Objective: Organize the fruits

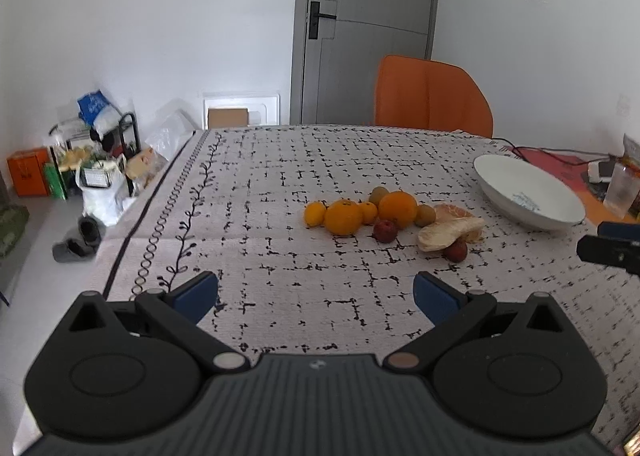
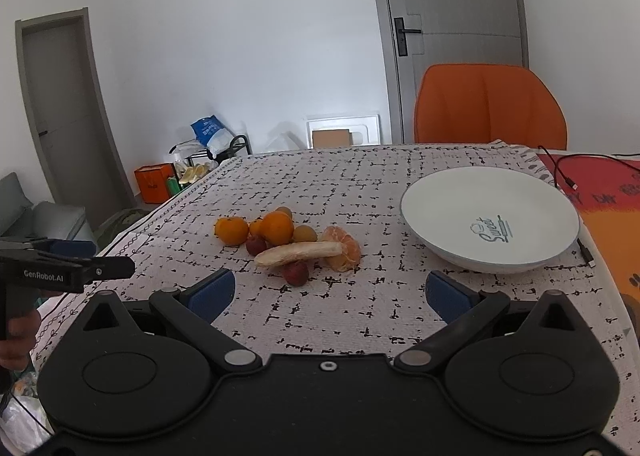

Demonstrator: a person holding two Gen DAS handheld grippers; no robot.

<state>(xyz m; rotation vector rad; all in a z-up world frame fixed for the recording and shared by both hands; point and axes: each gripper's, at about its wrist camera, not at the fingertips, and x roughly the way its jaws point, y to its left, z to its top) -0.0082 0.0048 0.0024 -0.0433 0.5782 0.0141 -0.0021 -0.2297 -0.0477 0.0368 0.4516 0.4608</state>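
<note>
On tablecloth [image 2: 360, 184] | plate [image 2: 460, 192] empty | fruits [image 2: 288, 240] beside | tools [image 2: 326, 294] open

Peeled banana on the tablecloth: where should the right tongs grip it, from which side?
Likely mid-length of the pale peeled banana, from above, with the open right tongs closing across its narrow width. It lies flat and lengthwise left-right, resting against the peeled orange segments and a small red fruit, so side approaches look crowded. Squeeze gently; it looks soft.

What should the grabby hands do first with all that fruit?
Probably ease the right tool forward to the peeled banana, the nearest fruit. Both tools are open and hold nothing, the fruits lie in a pile on the cloth, and the white plate is bare.
</note>
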